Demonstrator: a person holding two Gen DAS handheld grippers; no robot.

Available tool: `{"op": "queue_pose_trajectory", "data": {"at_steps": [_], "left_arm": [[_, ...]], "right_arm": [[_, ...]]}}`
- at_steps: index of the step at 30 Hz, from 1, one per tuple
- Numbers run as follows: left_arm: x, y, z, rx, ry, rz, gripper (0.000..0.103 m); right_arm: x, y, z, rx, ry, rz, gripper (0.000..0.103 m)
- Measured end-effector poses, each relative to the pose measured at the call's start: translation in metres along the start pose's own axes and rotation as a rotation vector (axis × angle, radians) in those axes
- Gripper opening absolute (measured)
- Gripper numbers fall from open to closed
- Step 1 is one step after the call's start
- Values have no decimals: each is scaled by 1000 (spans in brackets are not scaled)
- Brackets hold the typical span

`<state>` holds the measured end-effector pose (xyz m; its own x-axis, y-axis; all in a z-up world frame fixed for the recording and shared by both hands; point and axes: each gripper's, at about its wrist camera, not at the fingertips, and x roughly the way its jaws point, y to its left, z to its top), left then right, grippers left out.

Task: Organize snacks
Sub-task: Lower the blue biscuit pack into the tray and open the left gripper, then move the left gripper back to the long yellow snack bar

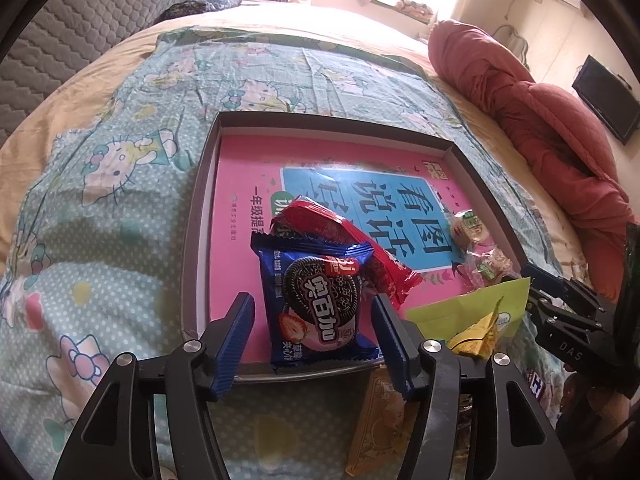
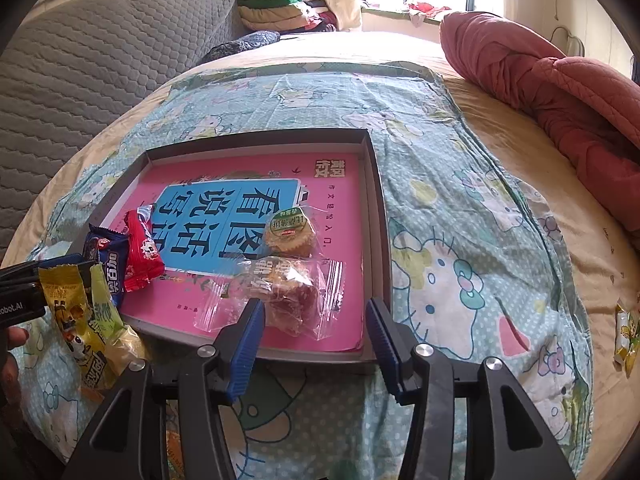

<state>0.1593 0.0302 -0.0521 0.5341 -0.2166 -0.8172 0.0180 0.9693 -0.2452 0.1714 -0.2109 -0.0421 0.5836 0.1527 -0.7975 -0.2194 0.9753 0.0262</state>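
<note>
Snacks: I see them split between the grey tray and the bed around it, so I judge the sorting partly done.
Bed (image 2: 460, 216): it carries everything, spread with a cartoon-cat sheet; the tray sits in the middle, within reach of both my hands.
Tray (image 1: 192, 216): shallow grey box lined with a pink book cover; it looks like the collecting place.
Blue cookie pack (image 1: 320, 300): lies flat at the tray's near edge, overlapping the red wrapper (image 1: 352, 236) behind it.
Clear-wrapped cakes (image 2: 288, 292): two sit together on the tray's right side, one round cake (image 2: 289, 232) just behind the other.
Loose packets: a yellow packet (image 2: 76, 312) and a green one lean at the tray's near edge, not yet in; another yellow one (image 2: 626, 332) lies well apart on the sheet.
Left gripper (image 1: 316, 332): jaws spread either side of the blue pack, pads clear of it.
Right gripper (image 2: 316, 328): jaws spread, empty, hovering over the near cake.
</note>
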Motion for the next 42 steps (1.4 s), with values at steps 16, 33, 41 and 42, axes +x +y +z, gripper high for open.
{"op": "queue_pose_trajectory", "data": {"at_steps": [16,33,41,42], "left_arm": [[-19,5,3,-8,-41,7,65],[-51,5,7,-16,-117,-20,74],[-60,-2,3,-5,-129,-34,74],[-61,-4,2,0,-126,-34,74]], "right_arm": [[-20,-9,6,48,-75,10,64],[-47,-6,14,51,-193,57,82],[-59,1,13,31,-225,97,85],[-60,2,13,28,-229,101,85]]}}
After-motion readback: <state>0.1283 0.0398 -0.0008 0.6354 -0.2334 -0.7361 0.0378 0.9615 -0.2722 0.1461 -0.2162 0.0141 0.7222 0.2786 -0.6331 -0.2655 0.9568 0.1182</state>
